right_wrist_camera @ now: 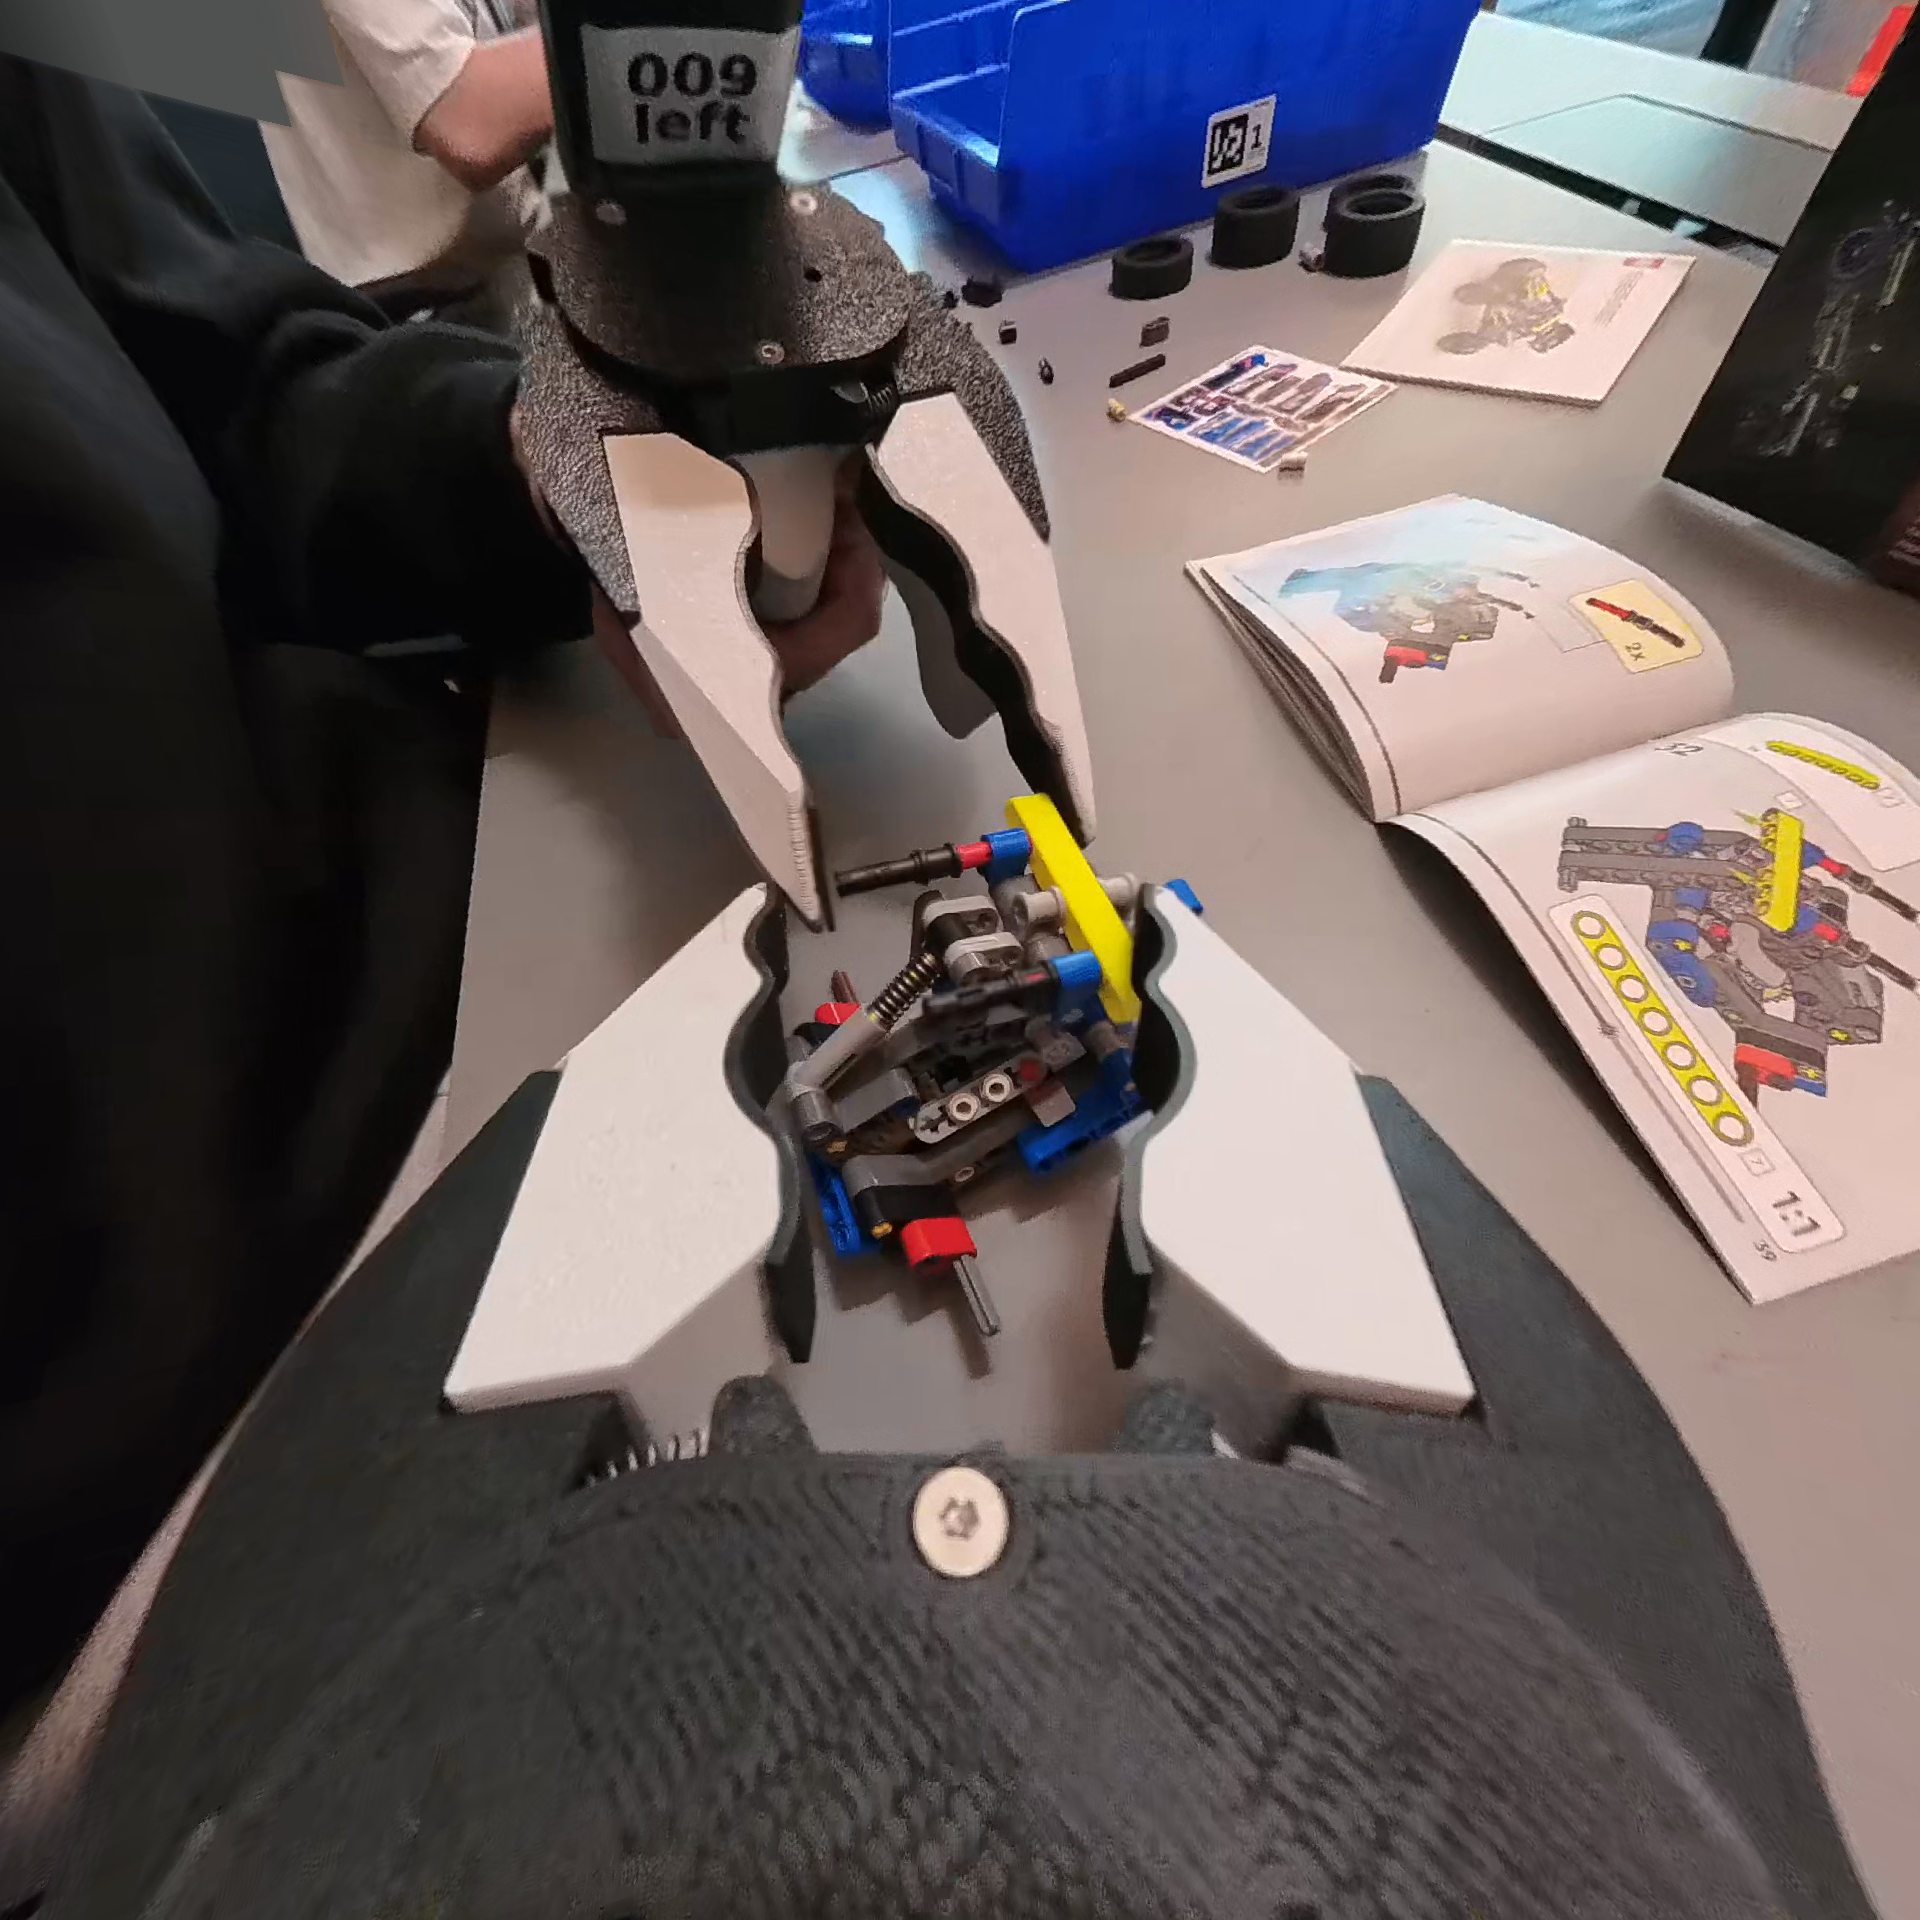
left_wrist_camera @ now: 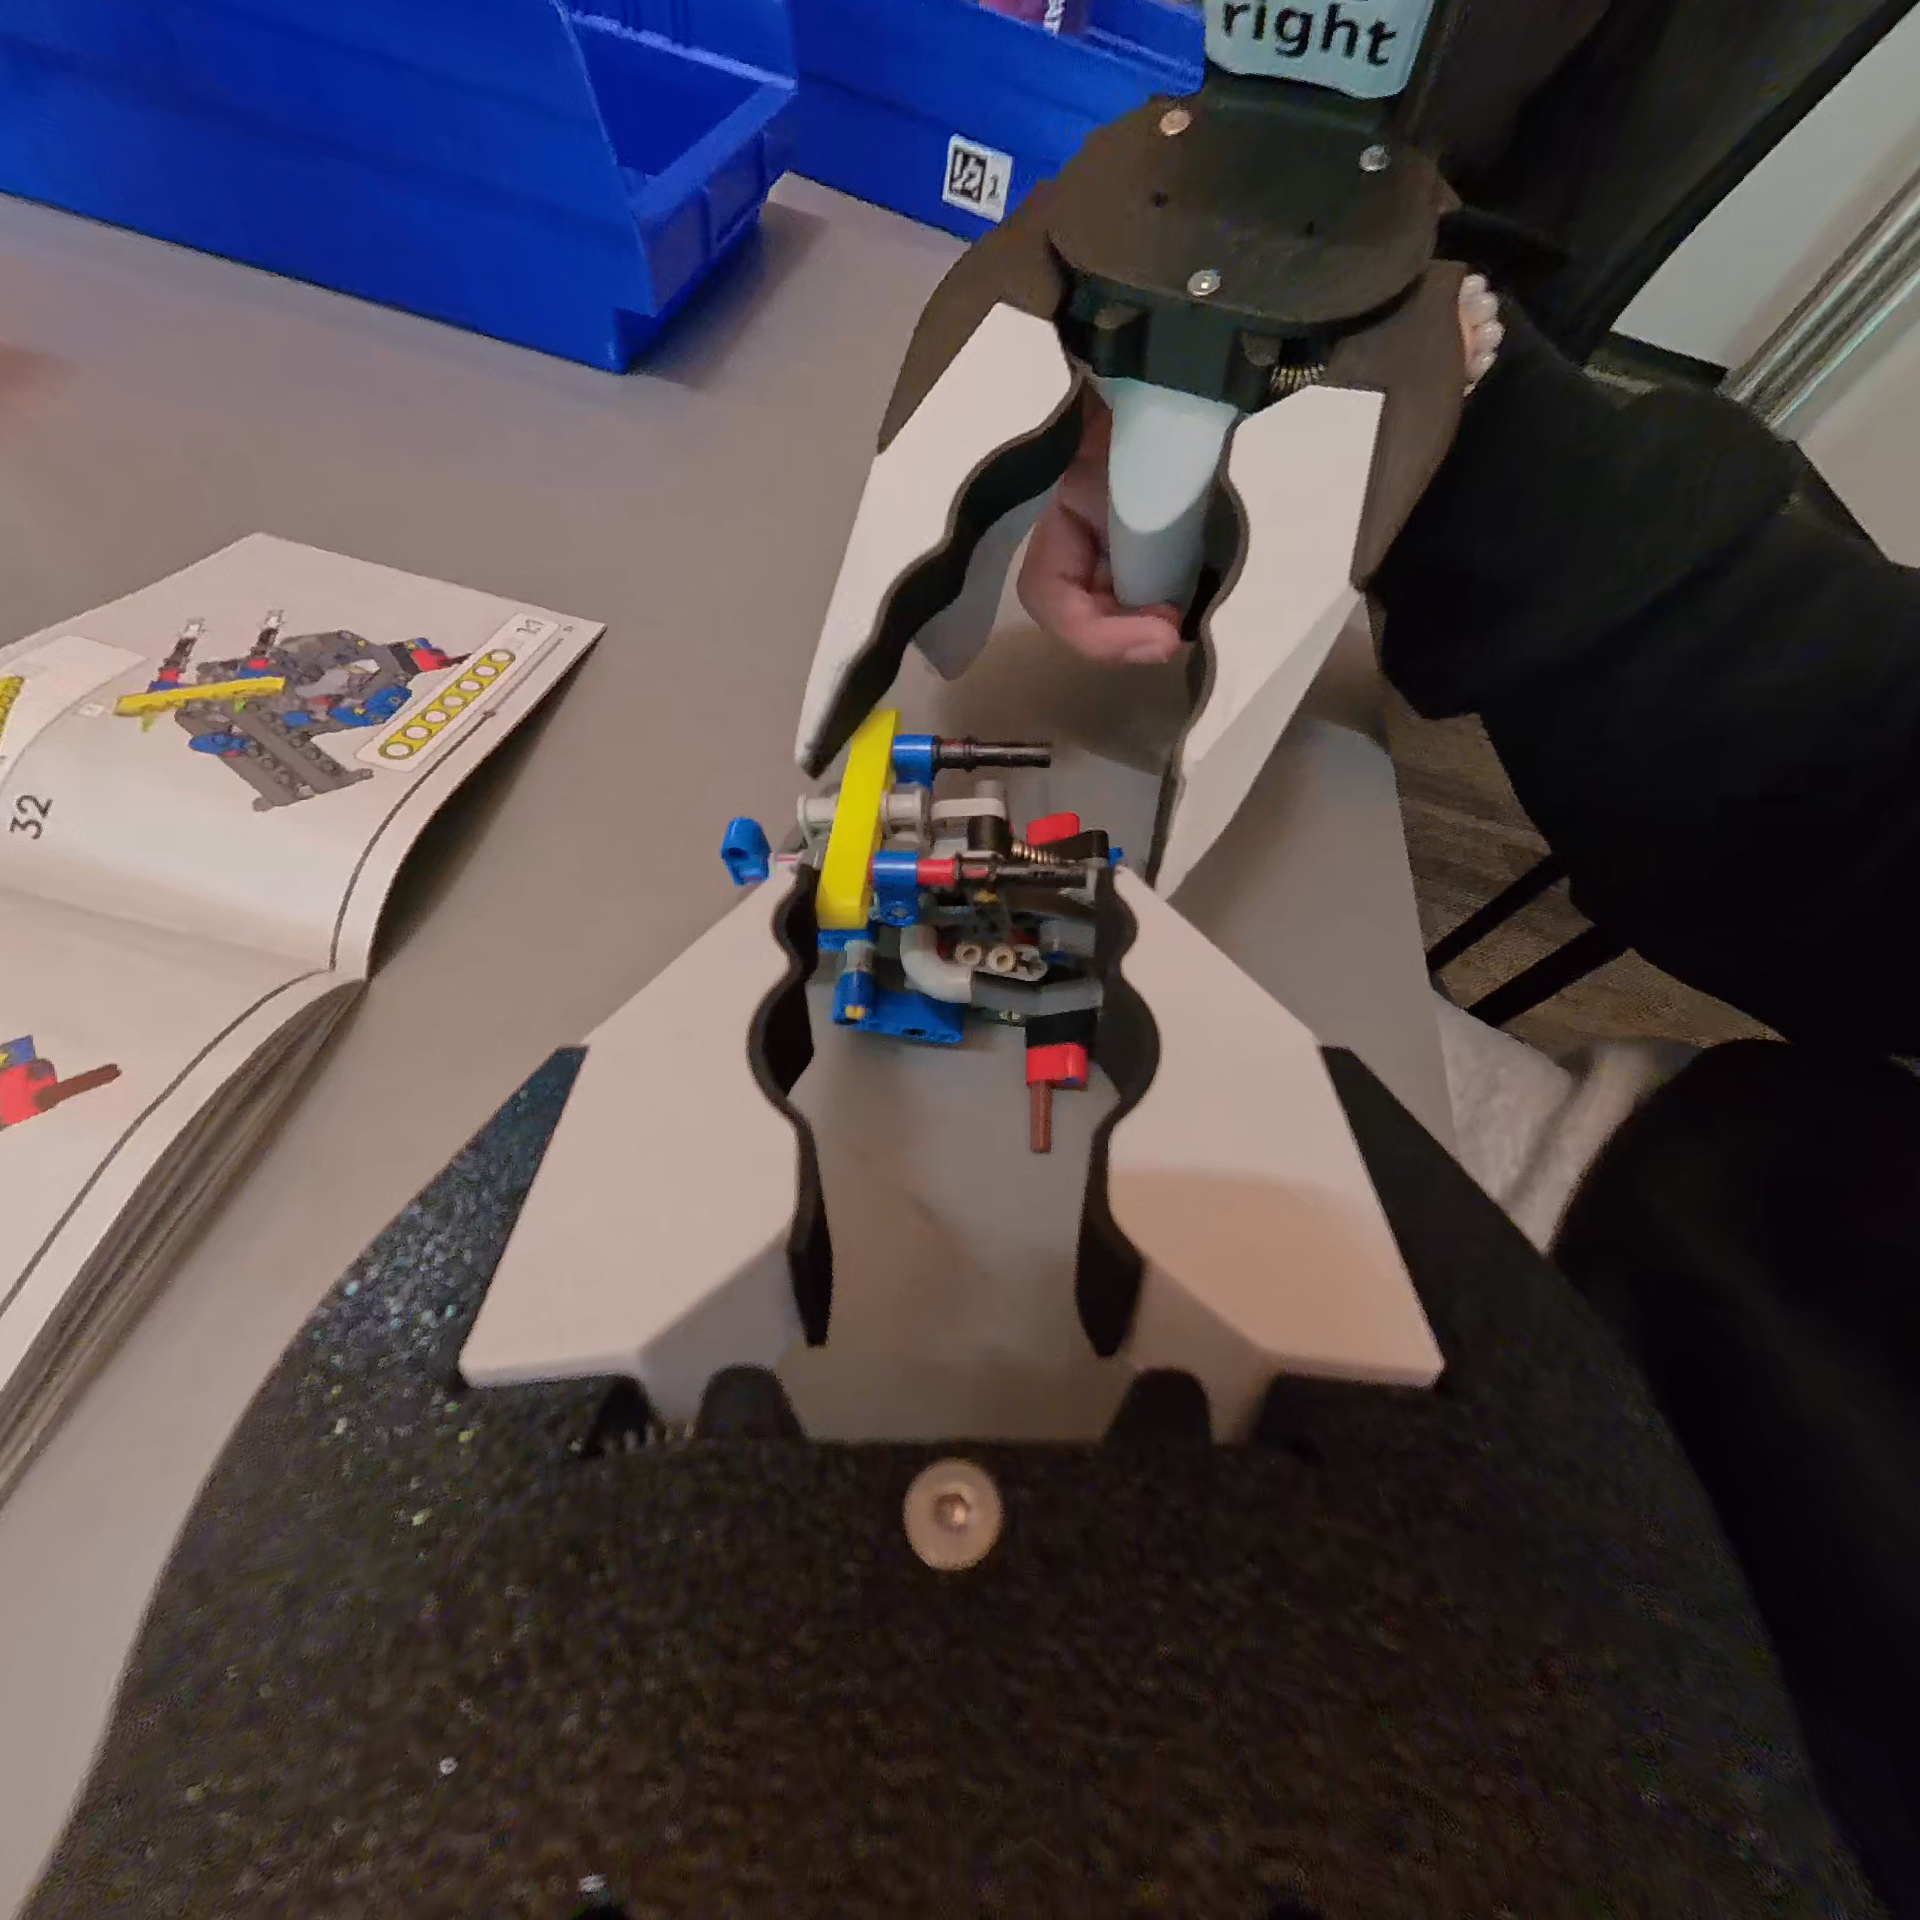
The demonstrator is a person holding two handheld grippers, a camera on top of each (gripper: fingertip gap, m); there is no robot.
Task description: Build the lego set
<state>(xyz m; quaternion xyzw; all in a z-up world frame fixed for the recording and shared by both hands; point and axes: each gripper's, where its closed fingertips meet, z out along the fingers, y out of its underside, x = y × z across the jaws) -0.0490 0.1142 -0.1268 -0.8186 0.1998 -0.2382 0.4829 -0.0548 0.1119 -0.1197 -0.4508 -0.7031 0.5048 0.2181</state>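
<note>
A small brick model stands on the grey counter, its own weight on the surface, with both grippers reaching in from opposite ends. The right gripper has its jaws open, one pad at the yellow beam and bare counter beside the other. The left gripper brackets the model closely, but I cannot tell whether its jaws press; an open instruction booklet lies just beside

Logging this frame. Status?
Left gripper, right gripper: jaws parted, straddling brick model from opposite ends. Firm grip unclear. Open booklet alongside, not obstructing.
</note>
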